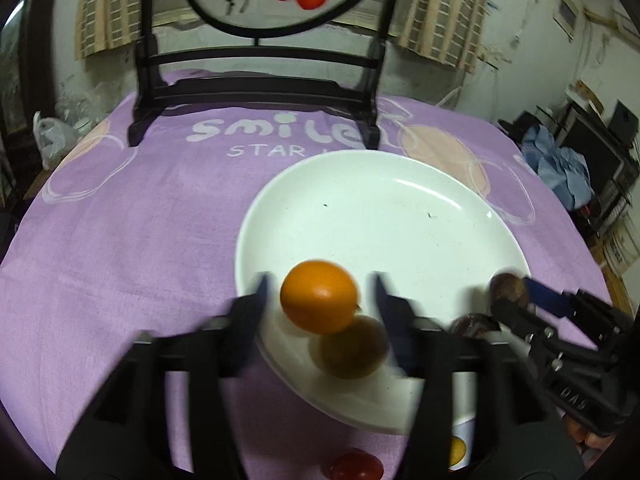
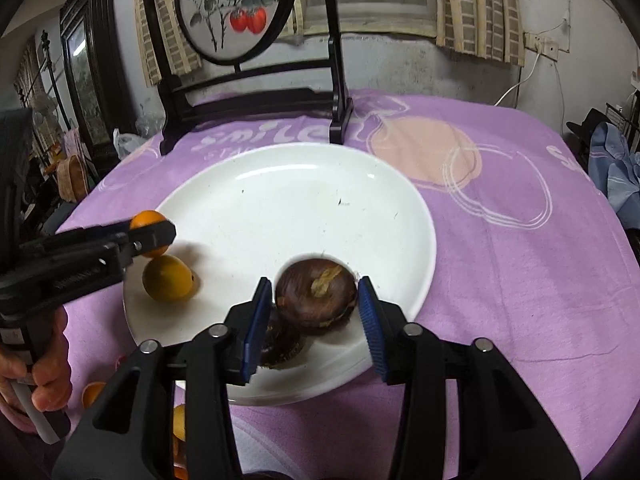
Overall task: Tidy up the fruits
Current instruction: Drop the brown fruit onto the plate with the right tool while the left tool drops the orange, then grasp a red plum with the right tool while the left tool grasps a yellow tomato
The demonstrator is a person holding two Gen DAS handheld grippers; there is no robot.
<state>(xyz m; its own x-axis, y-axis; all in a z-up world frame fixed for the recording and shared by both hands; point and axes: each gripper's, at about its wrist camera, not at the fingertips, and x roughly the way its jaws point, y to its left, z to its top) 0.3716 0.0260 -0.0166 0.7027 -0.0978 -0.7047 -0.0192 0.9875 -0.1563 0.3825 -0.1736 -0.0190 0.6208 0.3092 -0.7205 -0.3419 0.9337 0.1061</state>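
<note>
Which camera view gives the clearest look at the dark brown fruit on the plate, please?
The right wrist view: the dark brown fruit sits sharp and central. The left wrist view catches it only blurred at the right edge.

Your left gripper (image 1: 320,300) sits low at 6 o'clock in its own view, jaws spread wide. Your right gripper (image 2: 316,312) reaches forward from 6 o'clock, jaws parted too. Your left hand (image 2: 40,376) wraps that gripper's handle at 8 o'clock in the right view

The purple cloth (image 1: 120,240) on the bench reads "smile" — beneath it "STAR" — toward twelve o'clock.
</note>
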